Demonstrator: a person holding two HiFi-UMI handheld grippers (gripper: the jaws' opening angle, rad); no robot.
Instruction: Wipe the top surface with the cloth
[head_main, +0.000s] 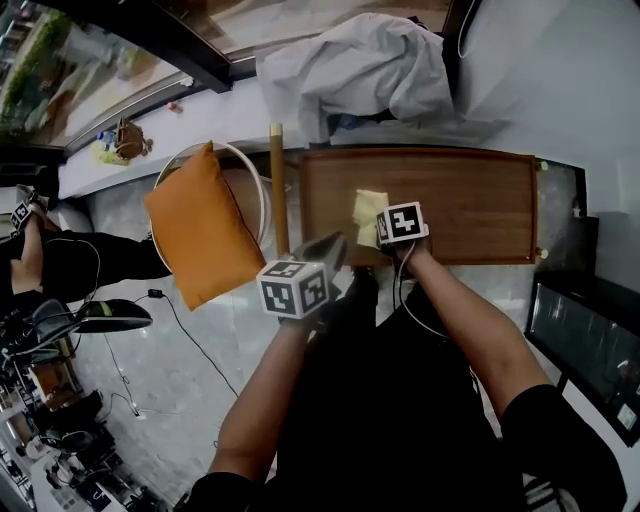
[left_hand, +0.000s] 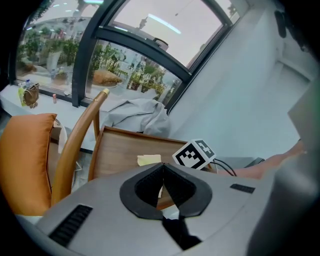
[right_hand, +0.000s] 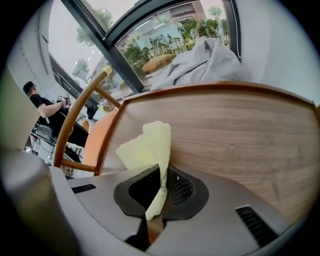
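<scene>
Head view: yellow cloth (head_main: 366, 208) on the wooden bench (head_main: 470, 200), towards its left end, at my right tongs (head_main: 383, 236). My left tongs (head_main: 333, 247) sit at the bench's near edge.
Left gripper view: jaws together, nothing between.
Right gripper view: jaws clamped on the cloth.

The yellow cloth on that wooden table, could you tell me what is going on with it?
A person holds a gripper in each hand. The right gripper has its jaws shut on the yellow cloth and holds it over the wooden table top, toward its left part. The left gripper hovers off the table's near left corner, jaws together and empty.
</scene>
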